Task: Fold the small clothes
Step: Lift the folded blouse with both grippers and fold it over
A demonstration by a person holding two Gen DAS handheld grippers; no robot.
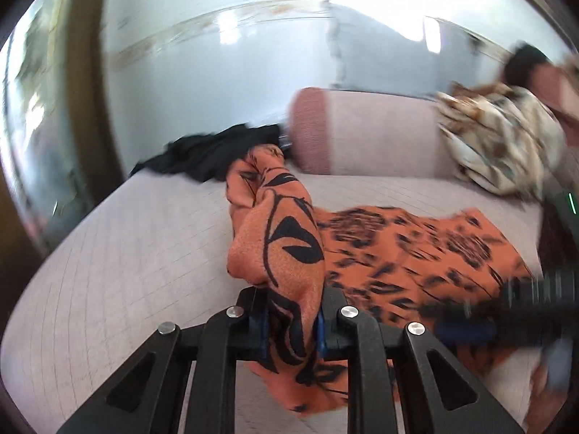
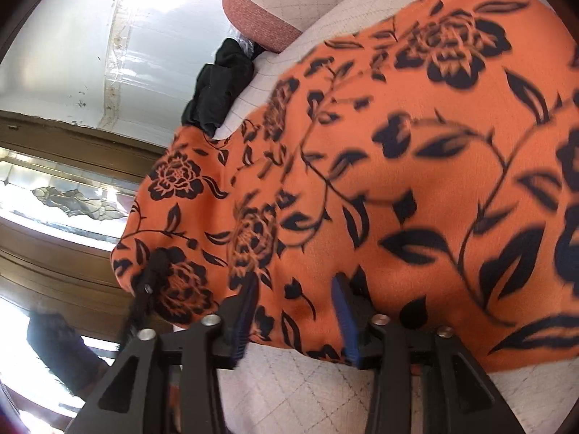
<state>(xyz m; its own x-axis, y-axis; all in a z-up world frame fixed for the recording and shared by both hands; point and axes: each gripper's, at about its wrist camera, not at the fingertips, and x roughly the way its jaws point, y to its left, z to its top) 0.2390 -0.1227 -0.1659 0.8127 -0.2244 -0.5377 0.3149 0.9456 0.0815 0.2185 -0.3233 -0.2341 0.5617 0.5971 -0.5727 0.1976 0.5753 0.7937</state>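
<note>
An orange cloth with a black flower print point(image 1: 409, 253) lies on a pale pink quilted bed point(image 1: 126, 253). My left gripper point(image 1: 294, 320) is shut on a bunched edge of this cloth, which rises in a fold above the jaws. In the right wrist view the same cloth point(image 2: 398, 181) fills most of the frame. My right gripper point(image 2: 295, 311) is open, its jaws wide apart with the cloth's near edge lying between them. The right gripper also shows blurred at the right edge of the left wrist view point(image 1: 506, 311).
A black garment point(image 1: 210, 152) lies at the back of the bed beside a pink bolster pillow point(image 1: 362, 133). A cream and brown patterned cloth point(image 1: 499, 144) is heaped on the right. A white wall and a wooden door frame point(image 2: 72, 137) lie beyond.
</note>
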